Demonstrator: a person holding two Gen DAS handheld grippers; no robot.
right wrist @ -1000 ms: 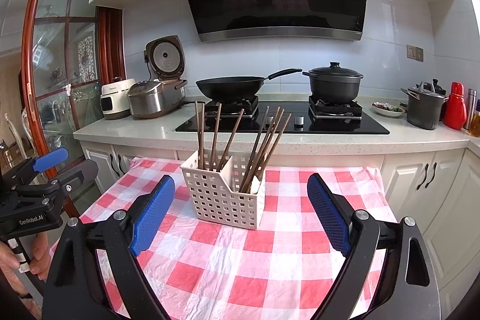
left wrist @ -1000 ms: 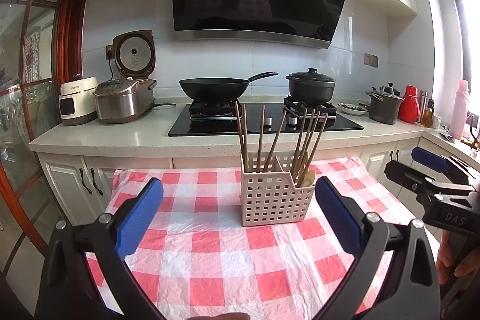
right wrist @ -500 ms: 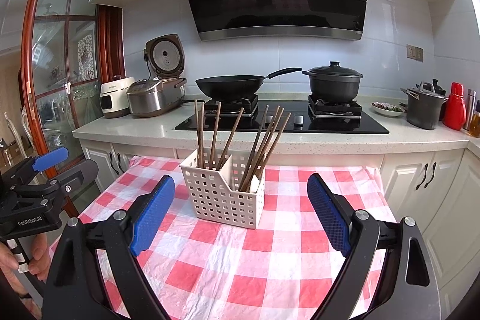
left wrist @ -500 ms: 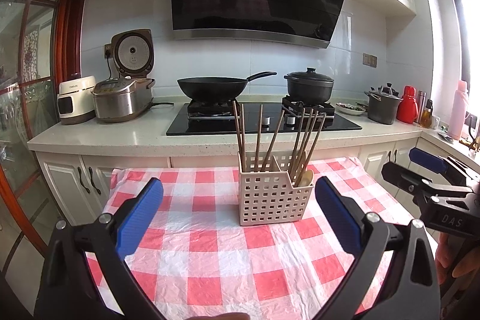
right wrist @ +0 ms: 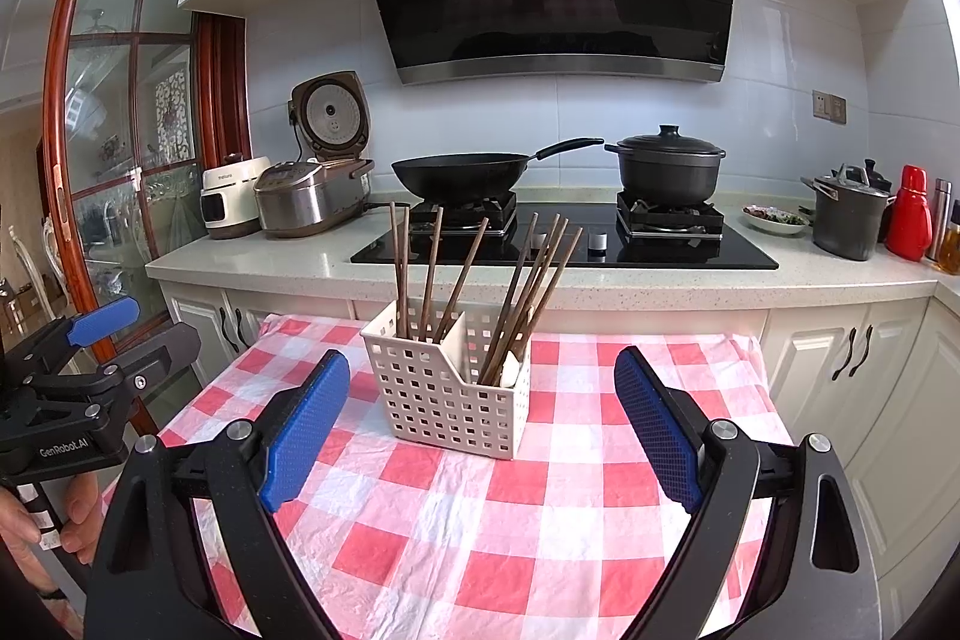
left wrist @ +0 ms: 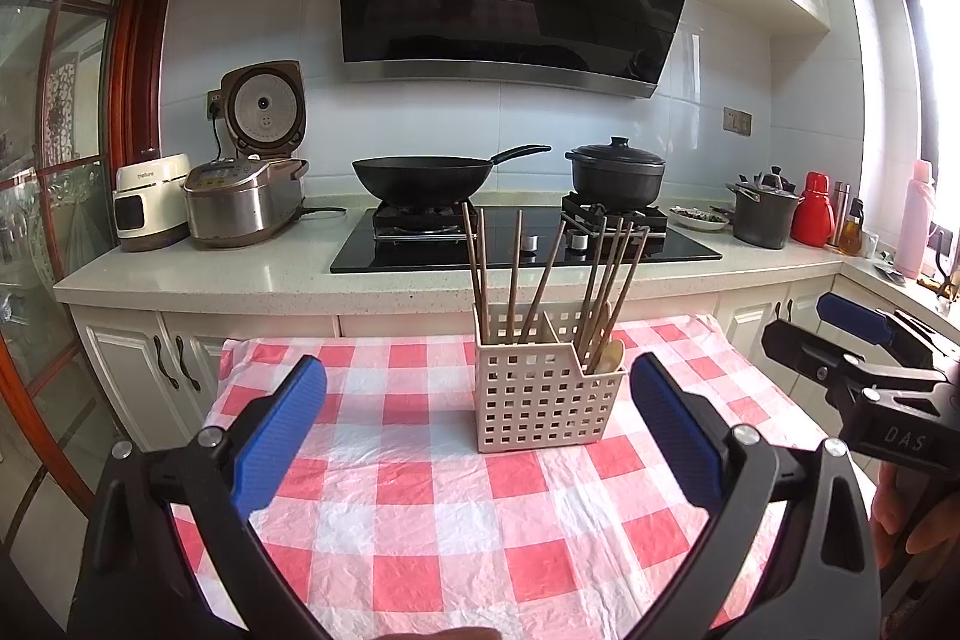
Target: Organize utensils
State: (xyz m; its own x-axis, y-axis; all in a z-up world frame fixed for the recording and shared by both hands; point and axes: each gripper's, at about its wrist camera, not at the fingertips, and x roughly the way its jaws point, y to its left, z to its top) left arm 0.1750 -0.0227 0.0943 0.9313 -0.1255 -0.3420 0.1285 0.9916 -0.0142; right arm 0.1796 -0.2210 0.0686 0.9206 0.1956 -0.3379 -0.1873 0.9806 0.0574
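1. Jaws: the left gripper has its blue-padded jaws spread wide with nothing between them; the right gripper is likewise wide and empty. Both hang short of the white perforated plastic utensil caddy, touching nothing.

2. What has changed: almost nothing. Over the last second the caddy sits a shade lower and further left in the left wrist view, a small drift of the camera; the caddy and its contents have not moved on the bench. The jaws are as wide as they were. My reading is that no grasp has begun and the sorting is either finished or not yet started; the pictures cannot settle which.

3. Where the task's things are: the caddy stands upright on the red-and-white checked tablecloth covering the bench, directly ahead of both grippers. The brown wooden chopsticks stand inside it, one loose group in the left compartment and a tighter bundle in the right. A pale spoon-like utensil rests low in the right compartment beside the bundle.

4. Axis and pointing: each chopstick's long axis runs near vertical, the lower ends down in the caddy and the free ends up. The leftmost pair is almost plumb; the rest lean rightward at the top.
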